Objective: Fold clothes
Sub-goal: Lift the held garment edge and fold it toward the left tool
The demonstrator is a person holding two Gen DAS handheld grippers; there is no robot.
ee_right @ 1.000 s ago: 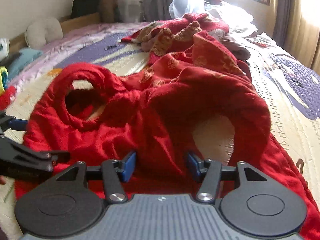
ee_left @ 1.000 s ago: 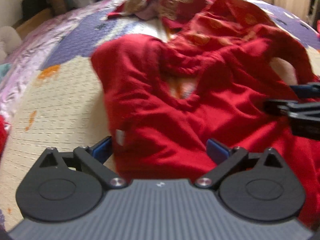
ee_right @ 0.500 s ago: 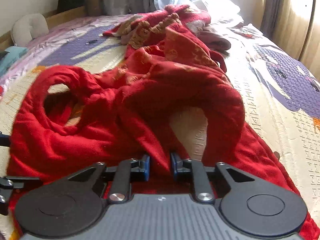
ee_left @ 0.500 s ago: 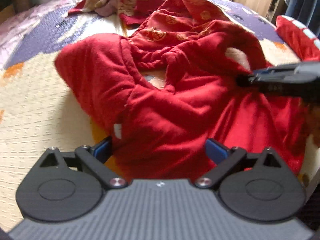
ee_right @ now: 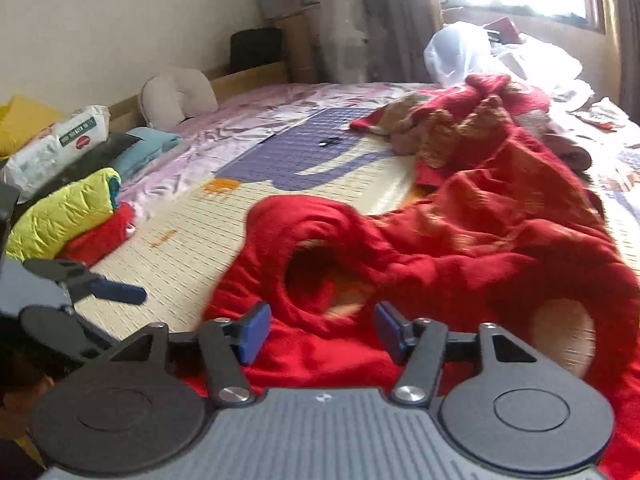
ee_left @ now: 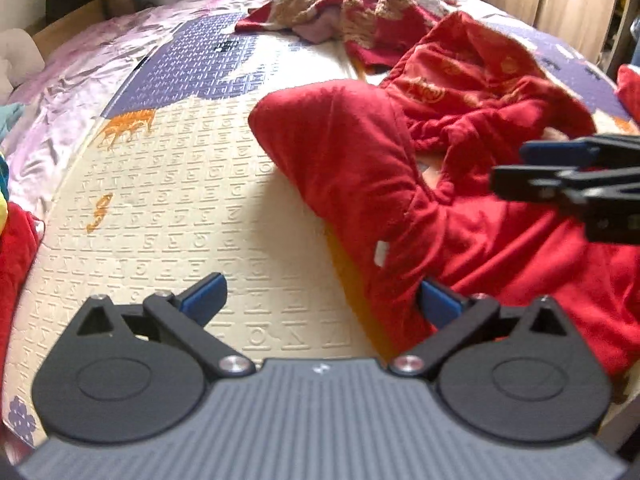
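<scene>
Lying crumpled on the patterned bed mat (ee_left: 192, 216), a red garment (ee_left: 460, 216) is seen ahead and right of the left gripper (ee_left: 320, 300), whose jaws are spread with nothing pinched. Directly ahead of the right gripper (ee_right: 320, 330) the same garment (ee_right: 460, 248) is spread; its jaws are opening, nothing gripped.

Left wrist view: looking forward and steeply down along own fingers, close above bed mat (ee_left: 192, 216). Right wrist view: tilting down less, taking in far wall, window. Both sharing red garment (ee_left: 460, 216) (ee_right: 400, 264); each catching other gripper at frame edge.
</scene>
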